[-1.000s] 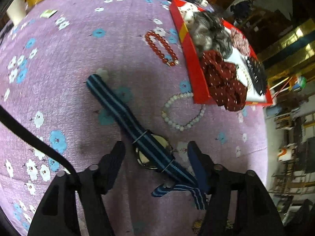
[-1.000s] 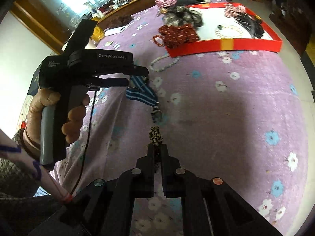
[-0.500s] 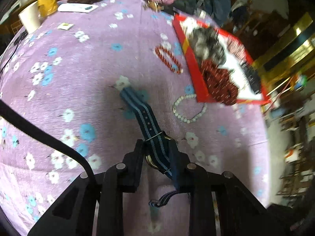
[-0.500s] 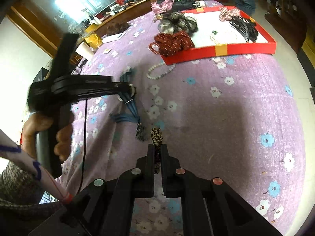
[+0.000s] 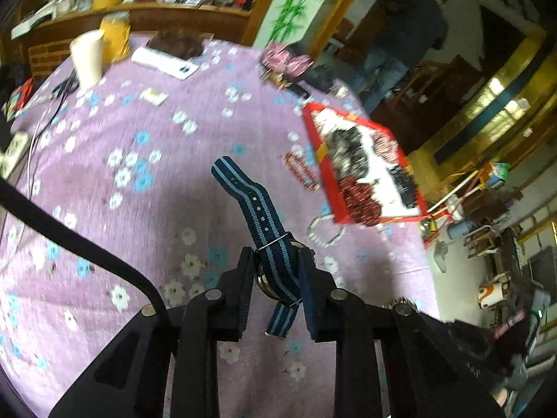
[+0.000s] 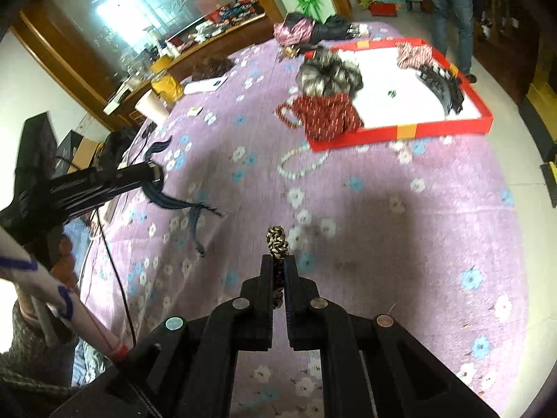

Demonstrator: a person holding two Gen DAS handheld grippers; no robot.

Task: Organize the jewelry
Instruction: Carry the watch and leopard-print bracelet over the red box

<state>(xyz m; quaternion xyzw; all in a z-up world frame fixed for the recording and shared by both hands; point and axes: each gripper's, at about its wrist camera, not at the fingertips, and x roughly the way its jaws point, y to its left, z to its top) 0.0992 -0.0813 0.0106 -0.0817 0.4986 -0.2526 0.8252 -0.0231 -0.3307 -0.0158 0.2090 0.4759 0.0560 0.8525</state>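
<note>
One worktop [image 6: 435, 230], draped in a lilac cloth with blue and white flowers, is carrying everything shown. One red tray [image 6: 400, 131] with a white floor is lying at its far side, holding one grey frilled hair tie [image 6: 329, 76], one dark red dotted hair tie [image 6: 327, 116] draped over its near corner, one pink patterned piece [image 6: 414, 54] and one black comb-like item [image 6: 442, 85]. Two bead loops are resting on the cloth outside the tray: one white pearl bracelet [image 6: 302, 165] just beside the near wall, and one red bead bracelet [image 6: 287, 116] beside the left wall. Two tools are showing. The left tool [image 5: 276, 278] is clamping one watch on a navy striped strap [image 5: 259, 216] between its narrowed pads, the case sitting between the fingertips, one strap end standing up beyond them and the other hanging below, clear of the cloth. The right tool [image 6: 276, 271] is pinching one small braided cord piece [image 6: 276, 242], its knotted end protruding just past the nearly touching tips, above the cloth and well apart from the tray.
</note>
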